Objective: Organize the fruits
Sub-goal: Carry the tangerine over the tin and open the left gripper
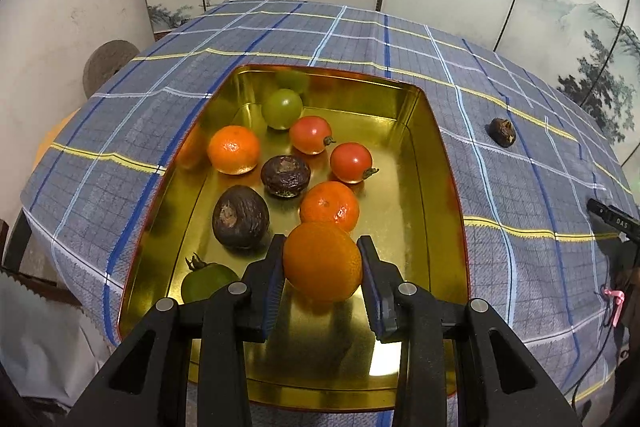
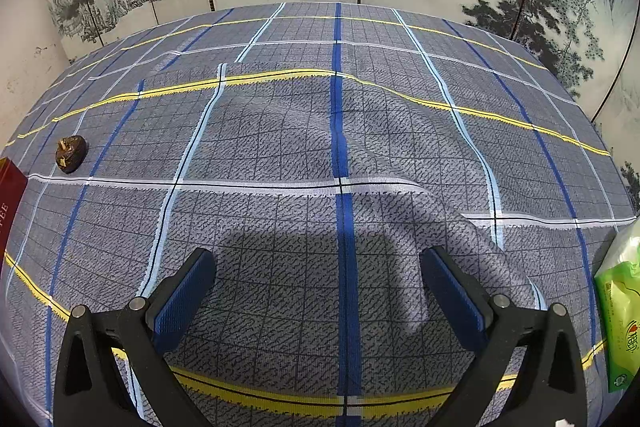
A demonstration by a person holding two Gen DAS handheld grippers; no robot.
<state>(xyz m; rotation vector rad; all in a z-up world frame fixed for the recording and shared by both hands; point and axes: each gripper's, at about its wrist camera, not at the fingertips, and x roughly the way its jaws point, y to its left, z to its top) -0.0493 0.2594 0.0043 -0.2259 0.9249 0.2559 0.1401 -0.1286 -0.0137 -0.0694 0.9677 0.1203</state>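
Green tomato (image 1: 208, 281) half hidden behind left tongs (image 1: 322, 261).

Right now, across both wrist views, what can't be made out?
- Left wrist view: the green tomato is partly hidden behind the left gripper; whether the held orange touches the tin floor is unclear.
- Left wrist view: the right gripper is cut off at the right edge.
- Right wrist view: the tin's red side and lettering are cut off at the left edge; the green packet's print is too small.
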